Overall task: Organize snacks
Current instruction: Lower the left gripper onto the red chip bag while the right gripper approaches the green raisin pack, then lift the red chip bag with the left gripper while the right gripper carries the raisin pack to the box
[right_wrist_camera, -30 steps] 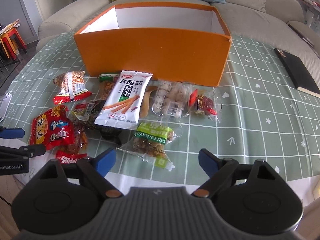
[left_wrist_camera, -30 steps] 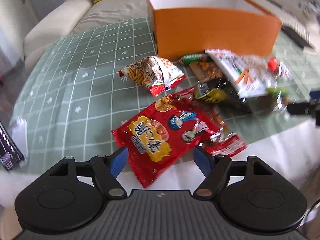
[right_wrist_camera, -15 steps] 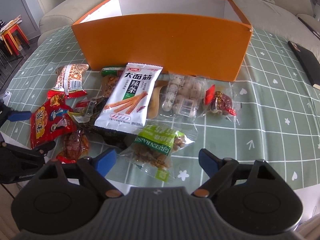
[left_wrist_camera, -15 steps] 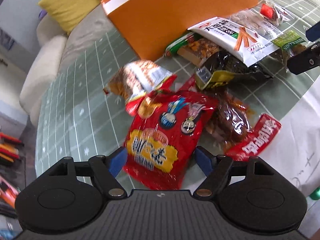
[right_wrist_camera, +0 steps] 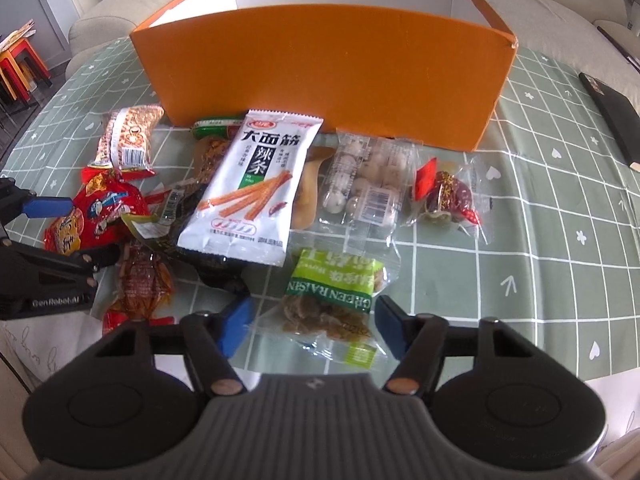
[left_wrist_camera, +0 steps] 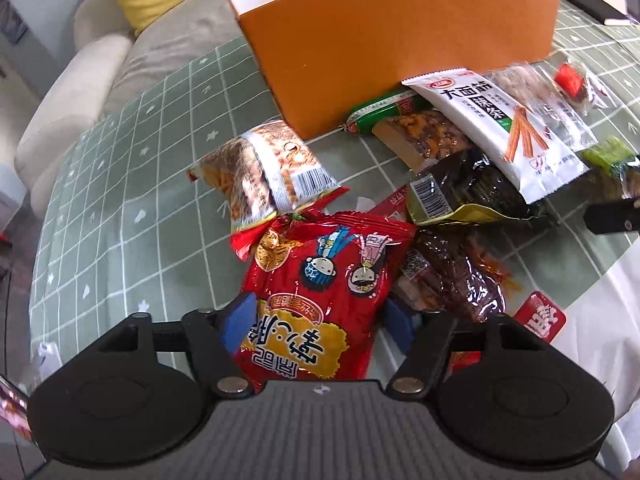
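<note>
A red snack bag [left_wrist_camera: 320,304] with cartoon faces lies flat on the green checked tablecloth [left_wrist_camera: 140,200]. My left gripper [left_wrist_camera: 320,324] straddles its near end with the jaws closing, and the blue pads sit at the bag's two edges without squeezing it. A green raisin packet [right_wrist_camera: 332,292] lies between the fingers of my right gripper [right_wrist_camera: 312,324], whose jaws are also closing; a gap shows on each side of the packet. Behind the snacks stands an open orange box [right_wrist_camera: 328,76]. The left gripper [right_wrist_camera: 68,232] also shows at the left edge of the right wrist view.
Between the grippers and the box lie a white spicy-strip bag [right_wrist_camera: 256,184], a clear pack of white balls [right_wrist_camera: 368,180], a red date packet [right_wrist_camera: 444,196], a noodle snack bag [left_wrist_camera: 260,168], a dark packet [left_wrist_camera: 472,188] and a brown meat packet [left_wrist_camera: 460,280]. A black notebook [right_wrist_camera: 612,112] lies far right.
Both grippers have come down and forward over their packets. The left one rolled and now straddles the red bag; both pairs of jaws stand narrower than before.
</note>
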{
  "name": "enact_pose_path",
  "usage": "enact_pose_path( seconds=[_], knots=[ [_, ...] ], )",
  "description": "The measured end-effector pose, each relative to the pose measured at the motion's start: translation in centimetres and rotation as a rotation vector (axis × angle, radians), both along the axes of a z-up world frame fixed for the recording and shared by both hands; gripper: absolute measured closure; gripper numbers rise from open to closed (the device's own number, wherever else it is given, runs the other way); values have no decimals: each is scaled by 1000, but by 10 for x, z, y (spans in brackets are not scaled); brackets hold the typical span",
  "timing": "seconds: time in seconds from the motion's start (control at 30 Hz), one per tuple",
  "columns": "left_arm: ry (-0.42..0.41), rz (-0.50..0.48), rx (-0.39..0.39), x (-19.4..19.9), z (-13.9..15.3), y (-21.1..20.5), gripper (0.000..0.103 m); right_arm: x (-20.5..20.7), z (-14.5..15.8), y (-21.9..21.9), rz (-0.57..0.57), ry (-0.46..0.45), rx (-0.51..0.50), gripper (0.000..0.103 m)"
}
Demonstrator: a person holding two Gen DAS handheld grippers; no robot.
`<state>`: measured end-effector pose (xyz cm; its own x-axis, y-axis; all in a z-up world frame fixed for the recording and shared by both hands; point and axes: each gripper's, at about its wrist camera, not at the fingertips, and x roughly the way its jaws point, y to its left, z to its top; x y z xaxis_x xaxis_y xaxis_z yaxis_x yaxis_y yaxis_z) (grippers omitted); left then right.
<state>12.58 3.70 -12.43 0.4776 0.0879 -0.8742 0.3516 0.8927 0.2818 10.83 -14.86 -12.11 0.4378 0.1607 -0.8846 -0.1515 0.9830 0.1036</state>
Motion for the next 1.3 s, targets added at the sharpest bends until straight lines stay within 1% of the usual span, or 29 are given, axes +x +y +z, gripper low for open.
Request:
enact_pose_path(
  seconds=[0.07, 0.17, 0.2, 0.23, 0.27, 0.3, 0.33, 0.4, 0.47, 0.53, 0.7, 0.83, 0.93, 1.13, 1.3],
  knots=[
    [6, 10, 13, -1, 1, -2, 31, -3, 0, 1, 12, -10, -7, 42],
    [16, 37, -30, -7, 7, -1, 34, -7, 2, 3, 34, -33, -29, 43],
    [20, 52, -52, -8, 9, 0, 44, -8, 3, 2, 35, -34, -29, 44],
    [13, 67, -72, -10, 12, 1, 45, -9, 3, 1, 33, -33, -27, 44],
    [6, 78, -79, -12, 15, 1, 56, -10, 3, 1, 31, -32, -22, 44],
    [-6, 82, -79, -13, 18, 0, 59, -10, 3, 0, 30, -32, -19, 44],
    [-10, 85, -76, -14, 21, -1, 60, -11, 3, 0, 29, -31, -20, 44],
    [-23, 89, -84, -17, 26, -2, 67, -12, 3, 0, 31, -31, -22, 44],
    [-42, 90, -84, -20, 32, -3, 76, -13, 4, -1, 32, -34, -19, 44],
    [-56, 94, -76, -22, 37, -5, 78, -14, 5, -1, 32, -37, -15, 44],
    [-67, 113, -137, -26, 51, -2, 80, -17, 8, -4, 31, -52, -8, 44],
    [-62, 139, -223, -29, 64, 1, 80, -20, 12, -5, 31, -62, -3, 44],
    [-68, 163, -264, -29, 73, 2, 80, -22, 17, -6, 35, -76, 0, 45],
    [-107, 187, -311, -30, 94, 1, 80, -29, 38, -9, 52, -122, 11, 47],
    [-135, 186, -344, -26, 110, -3, 81, -31, 61, -12, 73, -171, 22, 48]
  ],
)
